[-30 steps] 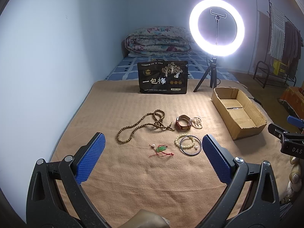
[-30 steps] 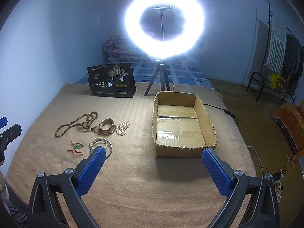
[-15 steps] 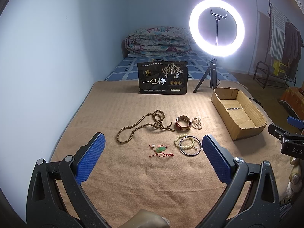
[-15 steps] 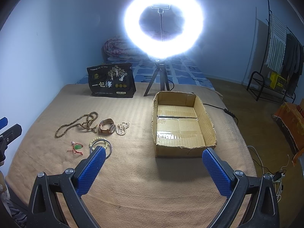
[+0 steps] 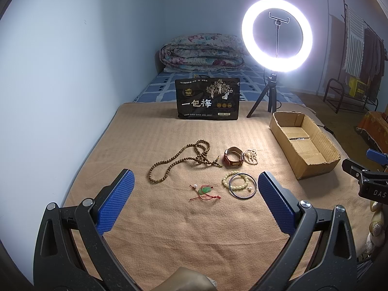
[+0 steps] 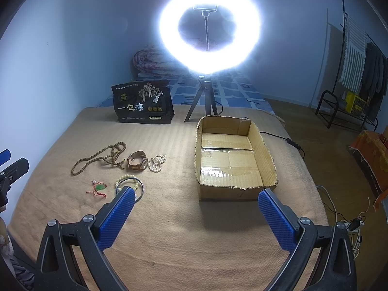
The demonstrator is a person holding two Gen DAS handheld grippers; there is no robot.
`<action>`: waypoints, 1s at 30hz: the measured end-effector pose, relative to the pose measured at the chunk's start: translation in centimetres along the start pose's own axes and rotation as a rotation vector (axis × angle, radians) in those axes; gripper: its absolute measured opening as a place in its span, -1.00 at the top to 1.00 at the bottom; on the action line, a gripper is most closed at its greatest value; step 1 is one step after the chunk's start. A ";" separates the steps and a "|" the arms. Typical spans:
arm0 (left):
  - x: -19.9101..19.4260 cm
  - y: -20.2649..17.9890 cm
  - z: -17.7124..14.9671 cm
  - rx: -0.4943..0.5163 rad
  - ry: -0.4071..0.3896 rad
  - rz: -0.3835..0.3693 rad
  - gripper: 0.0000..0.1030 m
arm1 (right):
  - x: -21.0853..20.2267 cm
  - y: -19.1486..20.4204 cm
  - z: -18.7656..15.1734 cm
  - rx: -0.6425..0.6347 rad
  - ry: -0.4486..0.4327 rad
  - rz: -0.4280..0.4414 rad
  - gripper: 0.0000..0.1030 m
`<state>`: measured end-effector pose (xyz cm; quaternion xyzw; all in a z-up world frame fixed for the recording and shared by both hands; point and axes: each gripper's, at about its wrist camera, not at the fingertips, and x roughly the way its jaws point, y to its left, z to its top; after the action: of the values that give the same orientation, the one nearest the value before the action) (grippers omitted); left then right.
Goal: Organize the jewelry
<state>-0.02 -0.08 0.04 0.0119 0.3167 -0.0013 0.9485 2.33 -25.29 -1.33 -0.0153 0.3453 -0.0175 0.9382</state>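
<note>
Both the left hand-held gripper (image 5: 195, 202) and the right hand-held gripper (image 6: 196, 214) hover with fingers spread wide, holding nothing. The jewelry lies on the bed's tan blanket (image 5: 194, 230): a wooden bead necklace (image 5: 179, 161), watch (image 5: 233, 157), pearl strand (image 5: 251, 156), bead bracelet (image 5: 236, 180), metal bangle (image 5: 243, 185) and green pendant (image 5: 205, 190). The cardboard box (image 6: 264, 155) sits empty well apart to their right.
</note>
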 end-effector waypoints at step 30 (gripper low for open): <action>3.1 1.6 0.5 -0.033 0.073 0.039 -1.00 | 1.8 0.3 0.1 0.008 0.006 0.074 -0.95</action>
<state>2.78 1.54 -1.45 0.0027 0.3509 0.0230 0.9361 3.78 -25.03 -2.48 0.0015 0.3483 0.0159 0.9373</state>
